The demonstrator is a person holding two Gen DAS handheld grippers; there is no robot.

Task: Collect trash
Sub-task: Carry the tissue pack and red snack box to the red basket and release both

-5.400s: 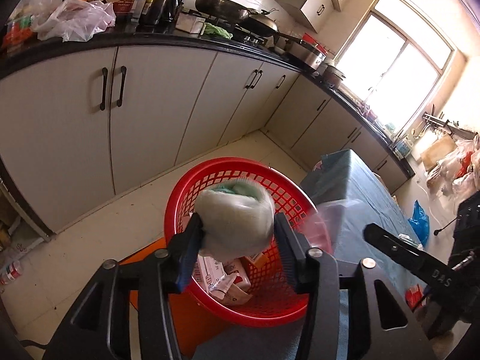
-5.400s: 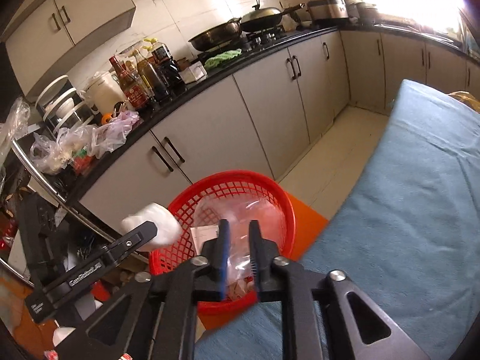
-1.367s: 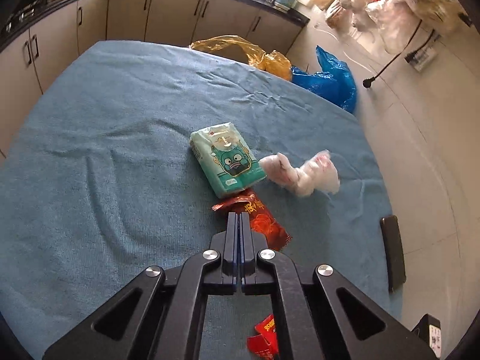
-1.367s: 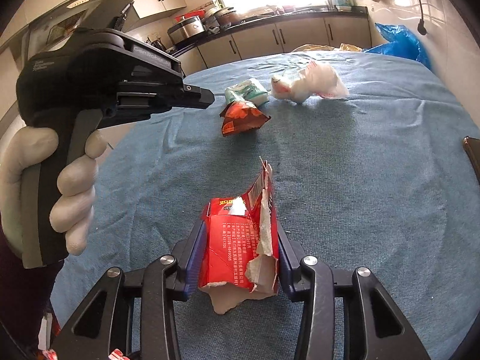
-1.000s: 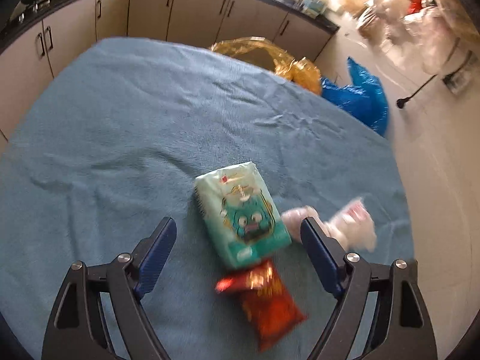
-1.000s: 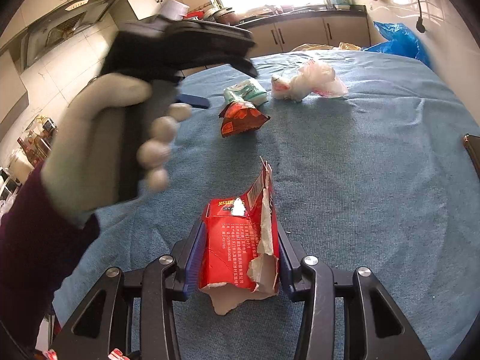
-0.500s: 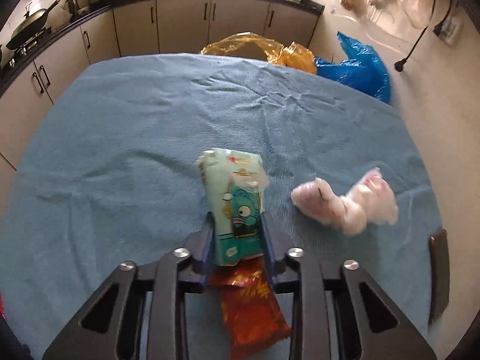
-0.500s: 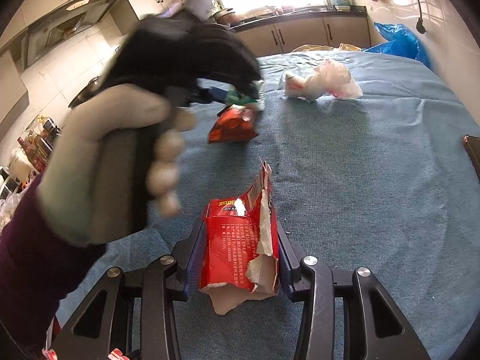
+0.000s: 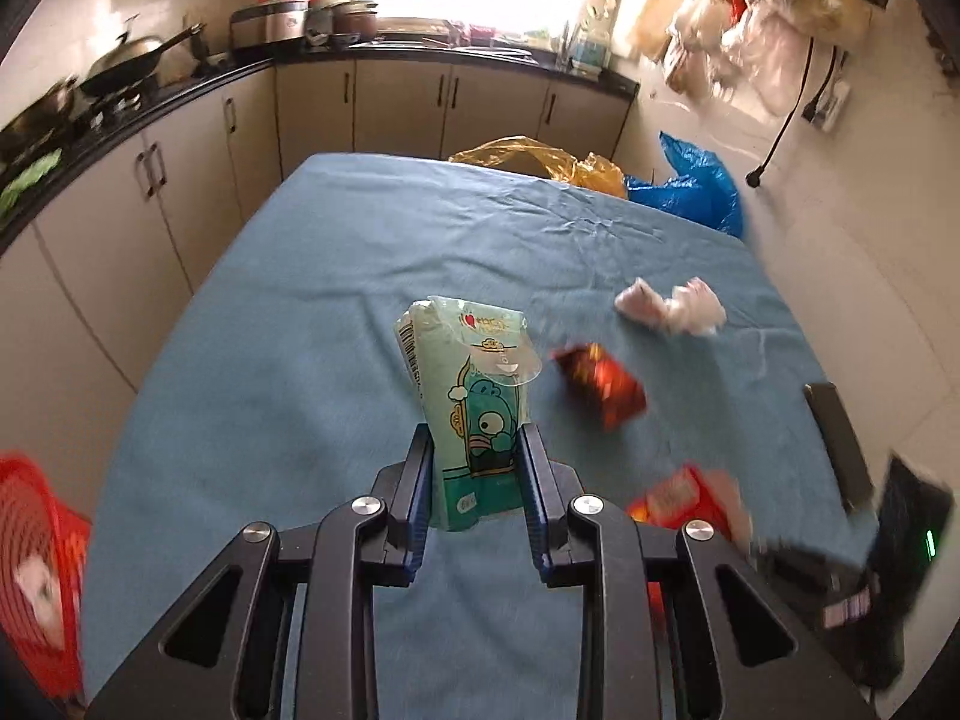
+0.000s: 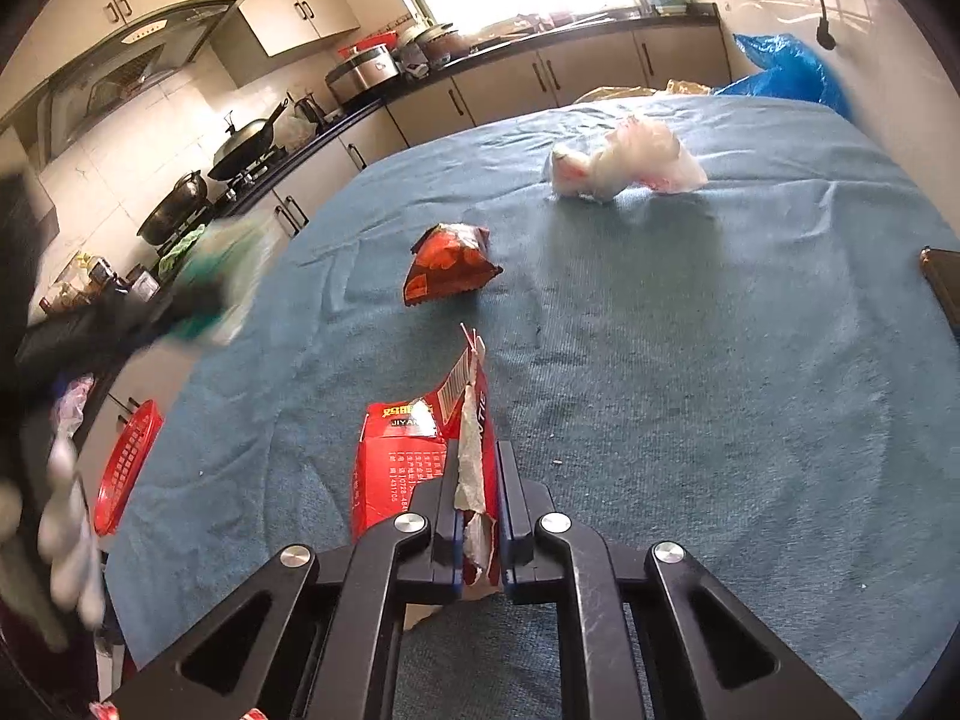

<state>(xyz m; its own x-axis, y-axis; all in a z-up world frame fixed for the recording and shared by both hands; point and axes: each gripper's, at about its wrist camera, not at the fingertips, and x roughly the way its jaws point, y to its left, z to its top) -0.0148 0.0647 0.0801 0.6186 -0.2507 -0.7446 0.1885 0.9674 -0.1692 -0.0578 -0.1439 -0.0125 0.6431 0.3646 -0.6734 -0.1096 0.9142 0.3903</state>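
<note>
I have the left hand-held gripper (image 9: 474,468) clamped on a green tissue pack (image 9: 471,396); its pads press the lower sides, so the pack stands upright between them, clear of the table (image 9: 300,312). This grip leaves the pack's upper half free, which I judge suits a release over the red basket (image 9: 36,546), seen at the table's left edge.

The right hand-held gripper (image 10: 477,504) has just been closing and is now pinched on the torn edge of a red carton (image 10: 414,456). The carton's flattened body lies to the left of the jaws, resting on the table, so the hold is on a thin flap only; I judge it may tear or slip on lifting.

Beyond the carton, further out on the table, lie an orange-red snack wrapper (image 10: 450,264) and, past that, crumpled white plastic (image 10: 624,162). Both remain to be collected.
</note>
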